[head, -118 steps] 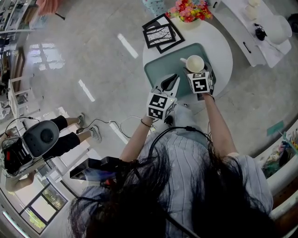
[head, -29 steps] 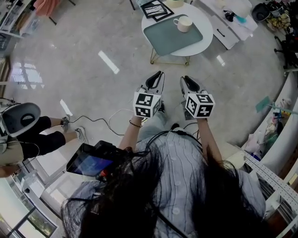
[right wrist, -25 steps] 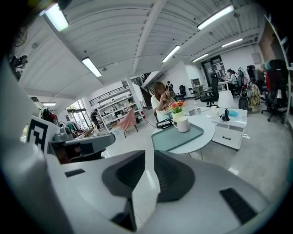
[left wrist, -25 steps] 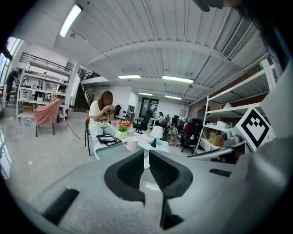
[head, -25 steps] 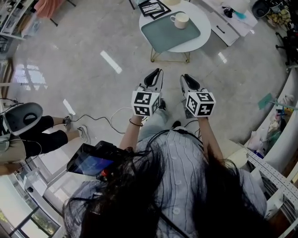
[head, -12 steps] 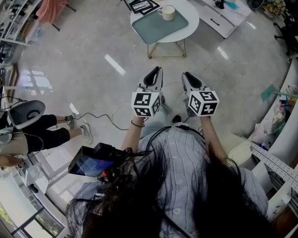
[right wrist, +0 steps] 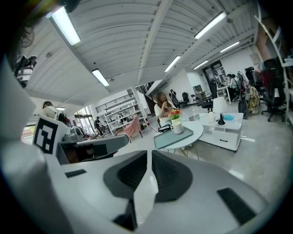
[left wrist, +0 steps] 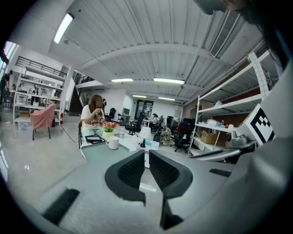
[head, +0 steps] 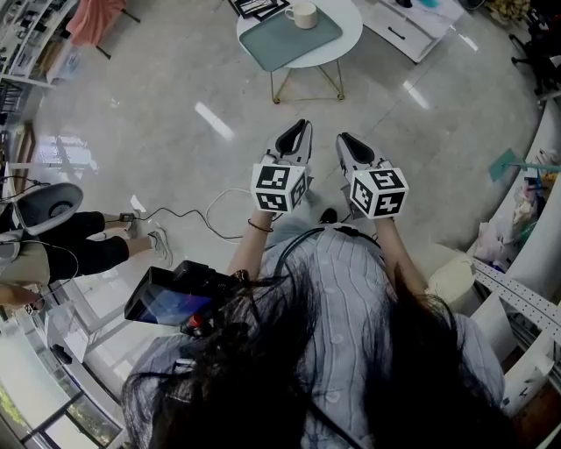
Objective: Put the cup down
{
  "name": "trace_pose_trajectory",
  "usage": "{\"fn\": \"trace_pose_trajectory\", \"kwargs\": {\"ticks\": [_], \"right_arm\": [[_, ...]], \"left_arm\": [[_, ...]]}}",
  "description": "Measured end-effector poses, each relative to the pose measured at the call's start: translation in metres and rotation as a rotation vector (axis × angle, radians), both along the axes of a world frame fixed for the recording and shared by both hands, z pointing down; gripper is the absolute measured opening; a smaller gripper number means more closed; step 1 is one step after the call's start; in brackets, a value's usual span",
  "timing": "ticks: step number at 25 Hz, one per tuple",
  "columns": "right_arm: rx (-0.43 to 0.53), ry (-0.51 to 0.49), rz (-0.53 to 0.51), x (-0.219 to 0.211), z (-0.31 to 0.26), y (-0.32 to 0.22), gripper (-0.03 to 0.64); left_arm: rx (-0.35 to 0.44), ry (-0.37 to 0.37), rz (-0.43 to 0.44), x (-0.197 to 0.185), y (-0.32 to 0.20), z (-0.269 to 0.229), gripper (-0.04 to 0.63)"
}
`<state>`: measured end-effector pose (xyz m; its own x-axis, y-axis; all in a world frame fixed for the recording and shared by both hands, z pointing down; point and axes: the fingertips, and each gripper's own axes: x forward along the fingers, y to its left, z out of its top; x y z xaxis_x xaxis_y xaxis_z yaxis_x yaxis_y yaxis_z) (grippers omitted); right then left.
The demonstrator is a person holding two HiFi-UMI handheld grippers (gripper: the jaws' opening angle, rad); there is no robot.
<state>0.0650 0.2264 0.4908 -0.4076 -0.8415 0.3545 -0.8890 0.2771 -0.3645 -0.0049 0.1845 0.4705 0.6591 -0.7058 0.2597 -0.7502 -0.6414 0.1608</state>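
Note:
The white cup (head: 302, 14) stands upright on the green tray (head: 279, 41) on a round white table, far ahead of both grippers. No gripper touches it. In the left gripper view the cup (left wrist: 112, 143) shows small beyond the jaws, as does the cup (right wrist: 177, 128) on the tray (right wrist: 168, 137) in the right gripper view. My left gripper (head: 299, 130) is shut and empty above the floor. My right gripper (head: 343, 139) hangs beside it, its jaws closing the last bit and standing together with nothing between them.
A vase of flowers (right wrist: 175, 114) and framed pictures (head: 257, 7) share the table. A low white cabinet (head: 405, 28) stands to its right. A cable (head: 195, 217) lies on the floor. A seated person (head: 66, 250) is at the left, metal shelving (left wrist: 231, 116) at the right.
The table with the cup has slid toward the top of the head view, farther from me. Both grippers stay side by side in front of the body, empty.

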Motion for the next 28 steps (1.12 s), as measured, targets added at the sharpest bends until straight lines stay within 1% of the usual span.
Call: {"fn": "trace_pose_trajectory", "kwargs": {"ticks": [12, 16, 28], "right_arm": [[0.038, 0.034, -0.037, -0.003, -0.007, 0.011, 0.049], [0.041, 0.038, -0.038, 0.002, -0.008, 0.01, 0.048], [0.038, 0.035, -0.038, 0.001, -0.007, 0.006, 0.048]], "left_arm": [[0.014, -0.009, 0.019, 0.011, 0.011, 0.0, 0.034], [0.017, -0.012, 0.029, 0.017, 0.012, -0.001, 0.034], [0.01, -0.013, 0.025, 0.015, 0.008, 0.002, 0.034]]}}
